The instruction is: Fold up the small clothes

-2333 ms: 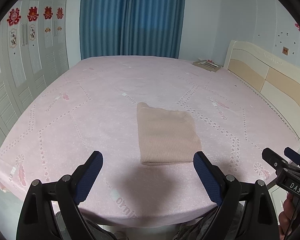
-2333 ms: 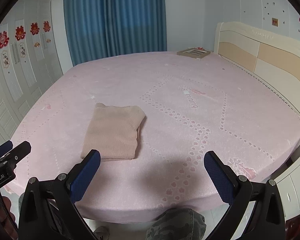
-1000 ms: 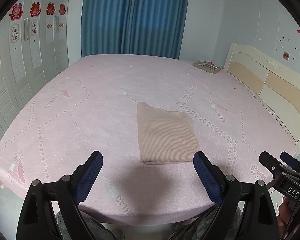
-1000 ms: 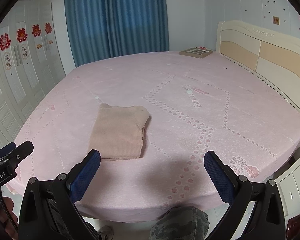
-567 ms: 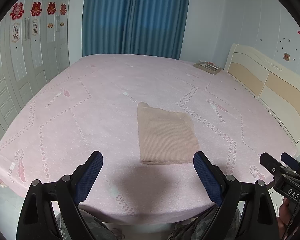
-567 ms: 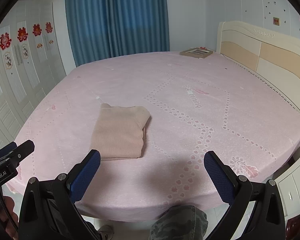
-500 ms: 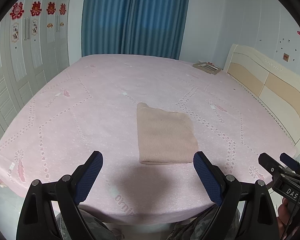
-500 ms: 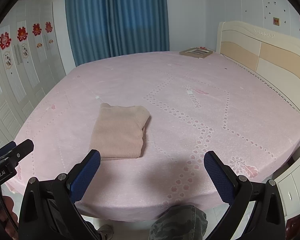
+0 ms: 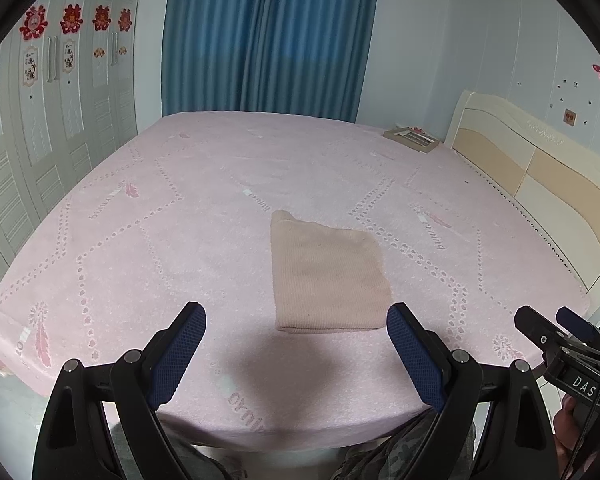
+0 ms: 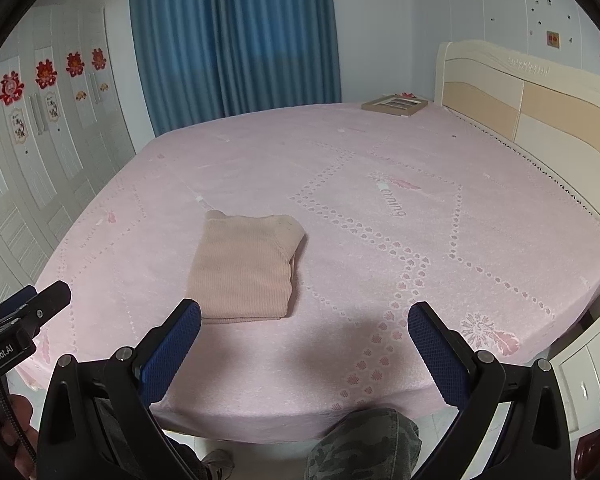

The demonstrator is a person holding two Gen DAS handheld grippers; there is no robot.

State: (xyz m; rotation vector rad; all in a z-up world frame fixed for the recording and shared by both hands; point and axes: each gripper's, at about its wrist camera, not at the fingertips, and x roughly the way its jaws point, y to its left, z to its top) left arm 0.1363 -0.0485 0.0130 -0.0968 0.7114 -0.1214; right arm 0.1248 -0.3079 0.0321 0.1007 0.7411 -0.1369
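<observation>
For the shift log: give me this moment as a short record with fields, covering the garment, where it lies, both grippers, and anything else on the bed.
garment: beige knitted garment, folded into a flat rectangle
surface: pink bedspread, garment lies near its front edge
left gripper: open, empty, short of the garment
right gripper: open, empty, not touching the garment
other item: flat framed object at the bed's far corner by the headboard
fold status: appears done
</observation>
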